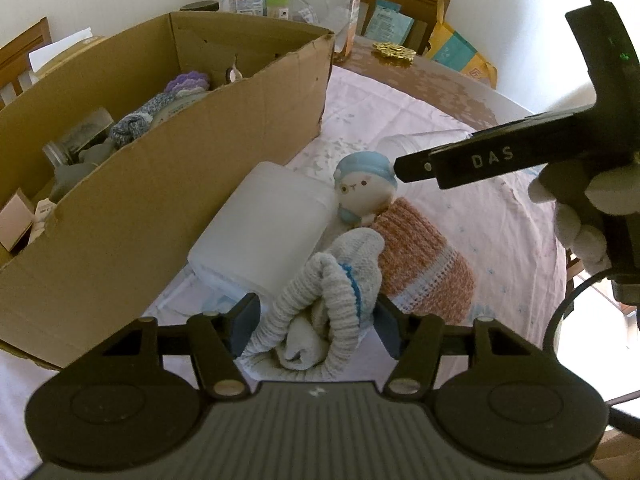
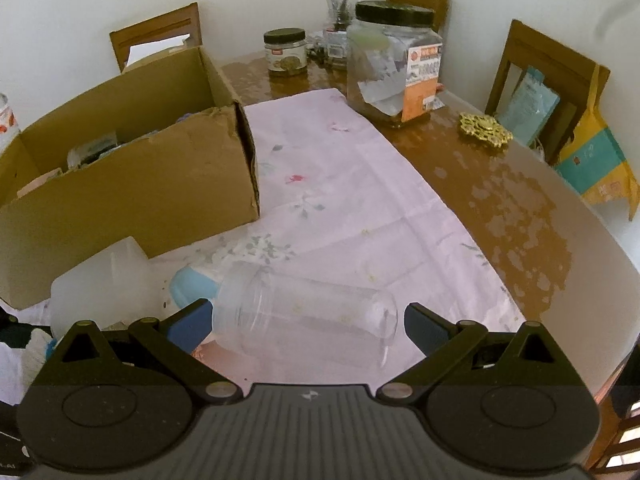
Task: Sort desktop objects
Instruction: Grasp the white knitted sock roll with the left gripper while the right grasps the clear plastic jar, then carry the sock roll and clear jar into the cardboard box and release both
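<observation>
left hand-held gripper (image 1: 316, 326): clenched on the rolled white sock (image 1: 320, 312), just in front of the cardboard box (image 1: 168, 184)
right hand-held gripper (image 2: 308, 322): released, pads either side of the clear plastic jar (image 2: 316, 320) lying on its side right of the box

Left tool (image 1: 316, 320) clamps a grey rolled sock (image 1: 328, 304) beside the cardboard box (image 1: 168, 184).

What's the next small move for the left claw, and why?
Probably lift. The left claw looks shut on the rolled white sock, both pads against its sides. Raising it a little would clear the orange knit sock and white tub before it swings toward the cardboard box.
</observation>
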A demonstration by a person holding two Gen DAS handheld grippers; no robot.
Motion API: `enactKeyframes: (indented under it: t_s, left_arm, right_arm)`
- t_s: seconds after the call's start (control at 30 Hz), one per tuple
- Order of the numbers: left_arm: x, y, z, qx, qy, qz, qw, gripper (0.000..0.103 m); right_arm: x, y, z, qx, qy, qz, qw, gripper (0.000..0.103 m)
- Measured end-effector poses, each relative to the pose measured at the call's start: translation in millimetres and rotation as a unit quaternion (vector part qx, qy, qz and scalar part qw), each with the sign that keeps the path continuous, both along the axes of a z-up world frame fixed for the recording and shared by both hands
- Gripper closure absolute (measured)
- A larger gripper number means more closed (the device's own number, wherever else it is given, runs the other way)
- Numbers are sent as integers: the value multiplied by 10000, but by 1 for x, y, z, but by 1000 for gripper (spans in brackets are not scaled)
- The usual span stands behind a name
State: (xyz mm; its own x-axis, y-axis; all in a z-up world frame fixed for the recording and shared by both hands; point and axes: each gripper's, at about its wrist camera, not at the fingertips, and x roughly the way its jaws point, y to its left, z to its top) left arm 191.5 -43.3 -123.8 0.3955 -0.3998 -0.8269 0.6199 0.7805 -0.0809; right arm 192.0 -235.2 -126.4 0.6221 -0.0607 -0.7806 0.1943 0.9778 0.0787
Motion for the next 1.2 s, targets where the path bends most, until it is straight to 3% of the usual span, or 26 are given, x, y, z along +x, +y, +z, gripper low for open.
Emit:
enactKeyframes:
  t_s: [0.1, 0.23, 0.33, 0.47, 0.87, 1.2]
  left_arm:
    - [0, 1, 0, -13, -14, 13, 10000, 42]
    - [-3, 2, 1, -37, -24, -38, 10000, 52]
    - [-2, 2, 4, -80, 16, -74, 9999, 57]
    - [-4, 3, 8, -111, 43, -104, 9999, 61]
    - [-18, 7, 38, -137, -195, -303, 9993, 62]
    - [-19, 13, 74, -124, -323, -247, 9991, 62]
  right_arm:
    - [2, 1, -1, 50, -6, 7, 10000, 0]
    - [-1, 0, -1, 39, 63, -41, 10000, 1]
    - [-6, -3, -1, 57, 166, -40, 9998, 10]
    - [-11, -4, 2, -6, 192, -18, 9998, 10]
    - [-21, 0, 34, -249, -98, 233, 9994, 10]
    - [-24, 15, 67, -451, -422, 768, 9951, 10]
